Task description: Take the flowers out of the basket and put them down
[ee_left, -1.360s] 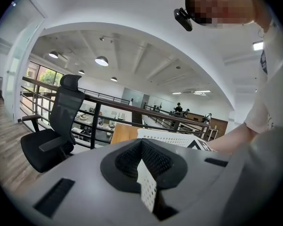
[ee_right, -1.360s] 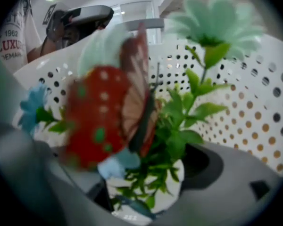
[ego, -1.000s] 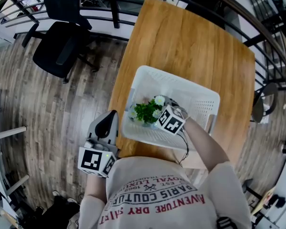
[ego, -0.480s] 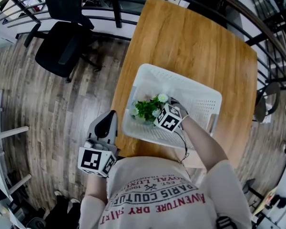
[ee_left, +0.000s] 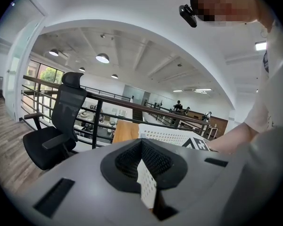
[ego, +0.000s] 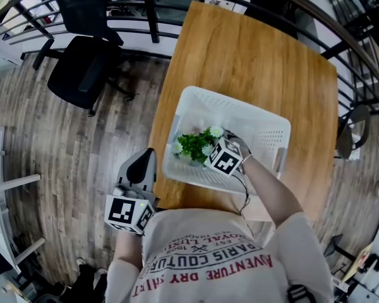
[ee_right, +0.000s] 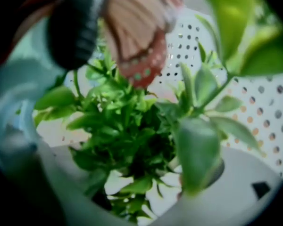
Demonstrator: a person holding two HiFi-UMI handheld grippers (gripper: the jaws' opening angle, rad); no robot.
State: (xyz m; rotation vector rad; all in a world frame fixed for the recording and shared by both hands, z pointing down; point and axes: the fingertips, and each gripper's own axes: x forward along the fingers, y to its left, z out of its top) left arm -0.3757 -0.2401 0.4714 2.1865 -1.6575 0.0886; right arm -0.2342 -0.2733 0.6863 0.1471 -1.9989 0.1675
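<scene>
Your right gripper [ego: 210, 147] is down in the basket [ego: 265, 124] on the table [ego: 259, 62]. Its jaws have just opened wide, with the flowers [ee_right: 127, 126] between them but not pinched. The flowers sit in the basket's left half. Your left gripper [ego: 142, 163] hangs off the table's left edge, jaws together, empty.

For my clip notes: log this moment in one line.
right tongs: open, just opened wider, flowers between | flowers: in basket | left tongs: shut, empty
</scene>
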